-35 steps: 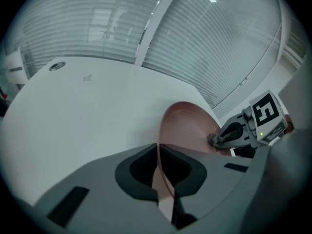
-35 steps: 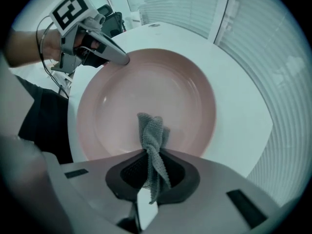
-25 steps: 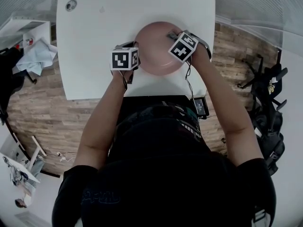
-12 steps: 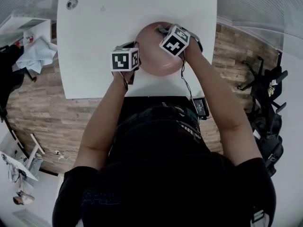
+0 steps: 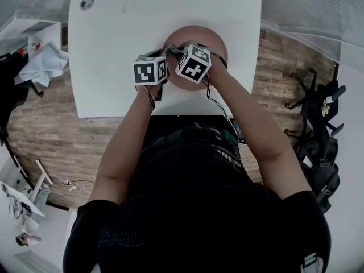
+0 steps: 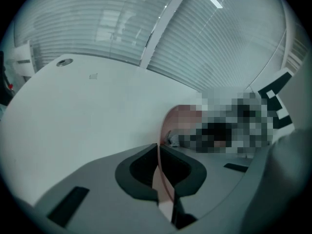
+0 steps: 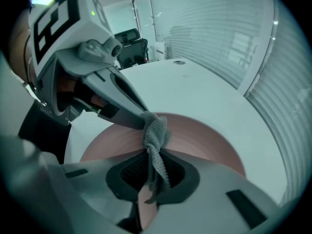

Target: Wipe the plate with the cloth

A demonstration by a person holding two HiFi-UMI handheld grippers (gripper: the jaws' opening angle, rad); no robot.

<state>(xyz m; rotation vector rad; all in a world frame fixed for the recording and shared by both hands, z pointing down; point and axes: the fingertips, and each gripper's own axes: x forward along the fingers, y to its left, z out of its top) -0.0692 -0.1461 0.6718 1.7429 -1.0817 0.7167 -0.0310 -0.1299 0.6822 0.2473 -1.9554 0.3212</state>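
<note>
A pink plate (image 5: pixel 210 43) lies on the white table (image 5: pixel 119 38). My left gripper (image 5: pixel 162 60) is shut on the plate's left rim; in the left gripper view the thin pink rim (image 6: pixel 160 174) runs between the closed jaws of that gripper (image 6: pixel 158 152). My right gripper (image 5: pixel 177 52) points steeply down over the left part of the plate, close beside the left gripper. It is shut on a grey knitted cloth (image 7: pixel 155 135), which hangs from the jaws of the right gripper (image 7: pixel 153 167) onto the plate (image 7: pixel 204 145). The left gripper's fingers (image 7: pixel 124 112) touch the cloth's top.
The table's near edge (image 5: pixel 142 116) runs just below both hands. A round cable hole (image 5: pixel 86 4) sits at the far left corner. Left of the table is a shelf with a pale blue cloth (image 5: pixel 42 64); dark stands (image 5: pixel 318 107) are on the wooden floor at right.
My right gripper has swept leftward across the plate with the cloth, from the right rim to beside the left gripper. The left gripper and the plate have stayed put.
</note>
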